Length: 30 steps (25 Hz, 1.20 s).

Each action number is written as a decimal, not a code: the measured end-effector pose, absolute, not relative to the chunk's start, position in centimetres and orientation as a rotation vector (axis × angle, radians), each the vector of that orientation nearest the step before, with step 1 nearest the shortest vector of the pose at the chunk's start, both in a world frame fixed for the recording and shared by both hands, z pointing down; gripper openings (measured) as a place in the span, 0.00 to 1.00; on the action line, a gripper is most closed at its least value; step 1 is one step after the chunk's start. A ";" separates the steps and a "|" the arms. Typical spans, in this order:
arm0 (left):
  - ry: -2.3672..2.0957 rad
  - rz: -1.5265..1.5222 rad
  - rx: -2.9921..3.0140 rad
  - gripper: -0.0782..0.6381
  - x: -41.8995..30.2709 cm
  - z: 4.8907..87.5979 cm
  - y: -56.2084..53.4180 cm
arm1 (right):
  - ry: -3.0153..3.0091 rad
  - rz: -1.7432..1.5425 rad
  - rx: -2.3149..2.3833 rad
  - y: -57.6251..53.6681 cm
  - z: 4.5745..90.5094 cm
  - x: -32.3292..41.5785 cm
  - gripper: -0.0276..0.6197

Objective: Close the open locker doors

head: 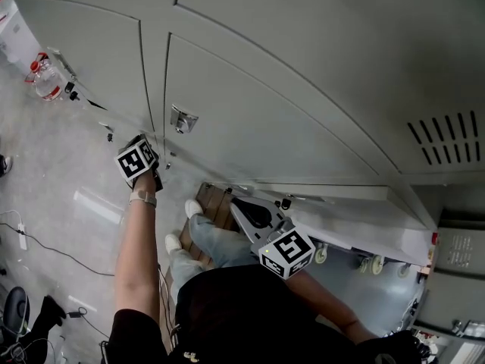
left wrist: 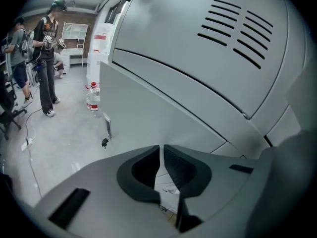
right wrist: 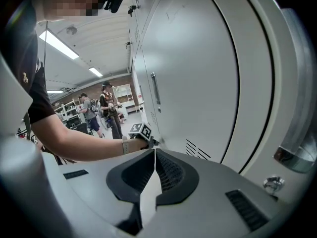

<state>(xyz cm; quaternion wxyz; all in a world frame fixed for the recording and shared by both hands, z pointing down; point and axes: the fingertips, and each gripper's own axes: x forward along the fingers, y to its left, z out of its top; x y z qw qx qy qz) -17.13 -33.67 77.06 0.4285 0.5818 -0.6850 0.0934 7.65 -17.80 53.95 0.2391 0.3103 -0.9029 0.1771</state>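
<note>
Grey lockers fill the views. One door [head: 356, 230] at the lower right stands open, seen edge-on from above. A larger door [head: 250, 120] with a metal latch [head: 184, 119] lies flush with the bank. My left gripper [head: 155, 164] is at that door's left edge; its jaws [left wrist: 161, 148] leave only a thin slit with nothing in it. My right gripper [head: 239, 203] is by the open door's near corner, shut and empty [right wrist: 155, 151], pointing along a locker face [right wrist: 198, 73] with a bar handle [right wrist: 155, 88].
A water bottle [head: 44, 78] stands on the floor by the lockers' left end, also in the left gripper view [left wrist: 92, 97]. Cables [head: 45, 245] trail over the floor. Keys [left wrist: 106, 133] hang from a lower door. People [left wrist: 49, 58] stand farther off. Caster wheels [head: 371, 264] show under the open door.
</note>
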 end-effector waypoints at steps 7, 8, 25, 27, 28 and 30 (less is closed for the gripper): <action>-1.719 0.244 1.456 0.15 -17.0 77.0 -34.3 | -2.458 0.491 0.893 -17.6 53.9 8.7 0.10; -1.720 0.244 1.456 0.15 -17.0 77.1 -34.3 | -2.458 0.491 0.898 -17.5 53.9 8.8 0.10; -1.674 0.334 1.721 0.15 -15.1 73.9 -31.7 | -2.488 0.474 0.978 -14.6 52.4 8.2 0.10; -1.670 0.364 1.770 0.14 -14.7 73.0 -30.4 | -2.497 0.466 0.982 -13.6 52.0 8.0 0.10; -1.668 0.377 1.793 0.14 -14.5 72.5 -29.7 | -2.503 0.460 0.985 -13.2 51.7 7.9 0.10; -1.654 0.401 1.849 0.14 -13.9 71.1 -28.4 | -2.519 0.445 0.999 -12.4 51.1 7.7 0.10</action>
